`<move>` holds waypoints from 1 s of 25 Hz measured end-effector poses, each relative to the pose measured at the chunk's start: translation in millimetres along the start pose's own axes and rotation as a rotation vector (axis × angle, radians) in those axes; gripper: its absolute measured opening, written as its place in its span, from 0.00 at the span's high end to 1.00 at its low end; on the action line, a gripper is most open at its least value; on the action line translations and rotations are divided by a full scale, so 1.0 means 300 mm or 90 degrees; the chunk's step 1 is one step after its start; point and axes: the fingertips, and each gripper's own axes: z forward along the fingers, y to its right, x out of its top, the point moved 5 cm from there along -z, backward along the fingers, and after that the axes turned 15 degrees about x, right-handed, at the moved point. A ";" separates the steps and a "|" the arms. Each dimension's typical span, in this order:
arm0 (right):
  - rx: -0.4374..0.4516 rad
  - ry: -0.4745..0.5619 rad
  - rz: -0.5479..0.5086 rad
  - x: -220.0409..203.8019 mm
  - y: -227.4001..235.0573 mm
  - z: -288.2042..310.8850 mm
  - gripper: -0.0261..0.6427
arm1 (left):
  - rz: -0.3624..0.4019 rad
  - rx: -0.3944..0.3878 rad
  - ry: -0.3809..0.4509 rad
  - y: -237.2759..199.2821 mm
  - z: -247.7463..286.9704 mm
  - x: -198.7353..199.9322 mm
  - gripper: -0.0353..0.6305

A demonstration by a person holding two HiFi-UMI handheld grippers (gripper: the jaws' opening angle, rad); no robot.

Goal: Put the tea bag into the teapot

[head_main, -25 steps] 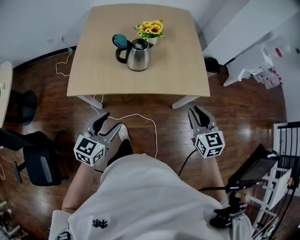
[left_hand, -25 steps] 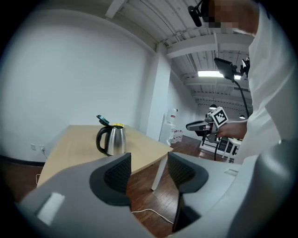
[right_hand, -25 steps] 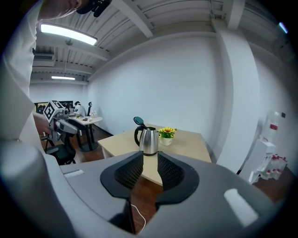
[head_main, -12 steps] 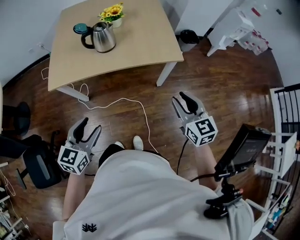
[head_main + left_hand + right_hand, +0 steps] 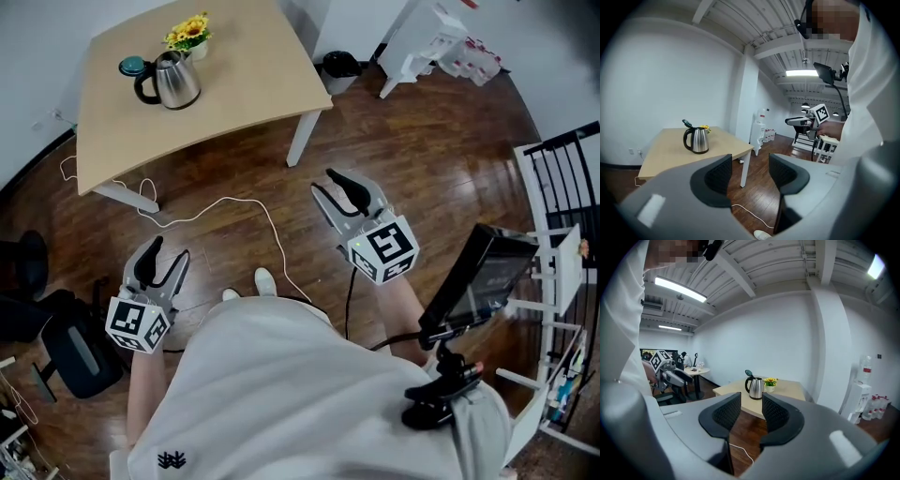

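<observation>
One teapot (image 5: 176, 81) upright on table (image 5: 246, 82), lid (image 5: 130, 67) flipped open, handle left.

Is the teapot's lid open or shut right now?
Open. The teapot stands upright on the table with its teal lid flipped back above the handle; the right gripper view shows it raised too.

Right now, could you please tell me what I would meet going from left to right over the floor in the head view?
left hand-held gripper → white shoe tips → right hand-held gripper → black screen
</observation>
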 end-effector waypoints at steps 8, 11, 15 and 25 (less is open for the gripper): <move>-0.007 -0.011 -0.008 0.017 -0.055 0.015 0.76 | -0.008 -0.004 -0.001 -0.016 -0.037 -0.036 0.57; -0.004 -0.023 -0.014 0.026 -0.073 0.016 0.76 | -0.007 -0.005 -0.002 -0.014 -0.047 -0.029 0.57; -0.006 -0.028 -0.018 0.040 -0.094 0.030 0.76 | -0.002 -0.011 0.003 -0.026 -0.055 -0.018 0.57; -0.009 -0.040 -0.018 0.036 -0.142 0.051 0.77 | 0.000 -0.017 0.012 -0.061 -0.082 -0.042 0.57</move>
